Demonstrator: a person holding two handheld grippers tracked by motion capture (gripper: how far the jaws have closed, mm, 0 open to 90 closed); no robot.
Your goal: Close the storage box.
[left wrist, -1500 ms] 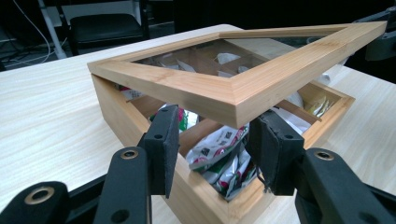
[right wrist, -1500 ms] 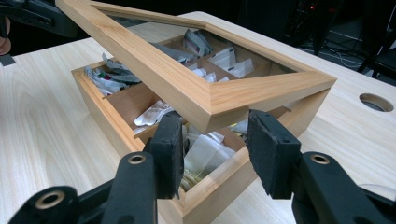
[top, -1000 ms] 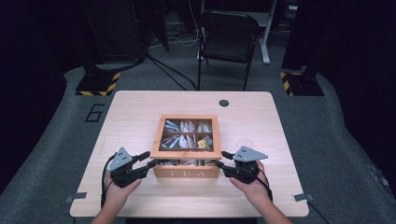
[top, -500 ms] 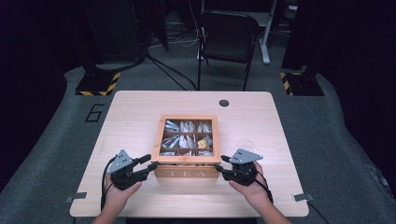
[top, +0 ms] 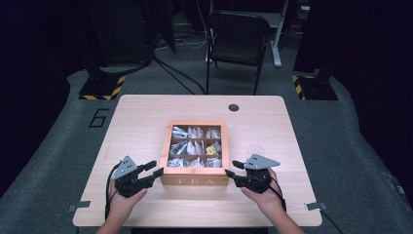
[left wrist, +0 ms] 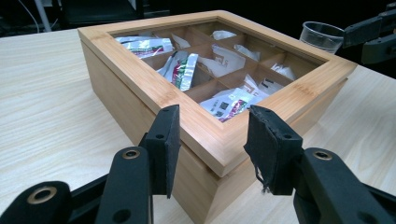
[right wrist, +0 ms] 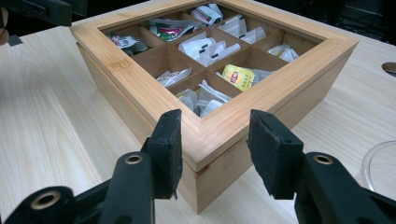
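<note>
A wooden tea box (top: 195,181) with a windowed lid sits mid-table, its compartments holding several tea bags (top: 190,146). My left gripper (top: 157,168) is at the box's front left corner. In the left gripper view the lid corner (left wrist: 219,154) lies between the two pads, which rest against its edges; the left gripper (left wrist: 212,140) is shut on it. My right gripper (top: 231,168) meets the front right corner the same way. In the right gripper view its pads press the lid corner (right wrist: 201,149), so the right gripper (right wrist: 212,140) is shut on it. The lid lies flat on the box.
A clear plastic cup (top: 255,148) stands just right of the box, close behind my right gripper, and appears as the cup (left wrist: 322,35) in the left gripper view. A round hole (top: 234,107) is near the table's far edge. A dark chair (top: 238,34) stands beyond the table.
</note>
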